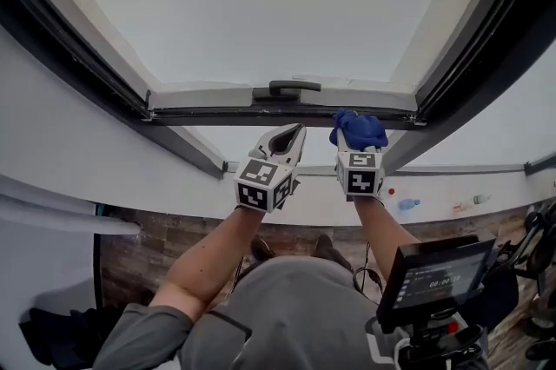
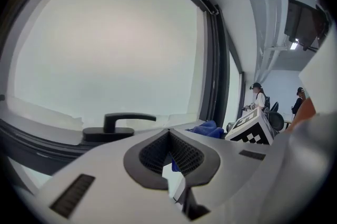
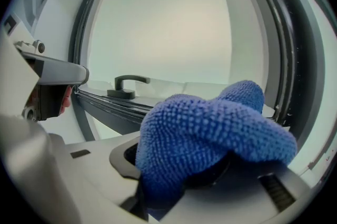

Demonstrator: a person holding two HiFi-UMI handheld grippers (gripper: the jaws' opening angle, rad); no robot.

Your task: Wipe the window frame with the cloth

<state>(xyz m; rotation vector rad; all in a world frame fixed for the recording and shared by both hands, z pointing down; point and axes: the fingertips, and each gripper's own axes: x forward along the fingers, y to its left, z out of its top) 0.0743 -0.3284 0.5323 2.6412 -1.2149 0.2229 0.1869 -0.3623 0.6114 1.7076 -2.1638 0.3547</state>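
1 cloth (image 3: pixel 210 133) clamped in right tongs (image 1: pixel 357 144)

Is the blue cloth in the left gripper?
No: the jaws of the right gripper clamp the blue cloth, while the left gripper holds nothing.

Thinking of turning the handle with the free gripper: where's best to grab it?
Probably the handle by its straight lever, near the free right end: it stands off the base on a short post, leaving room for a jaw behind. Come straight on from the room side with the left gripper, opening its shut jaws first.
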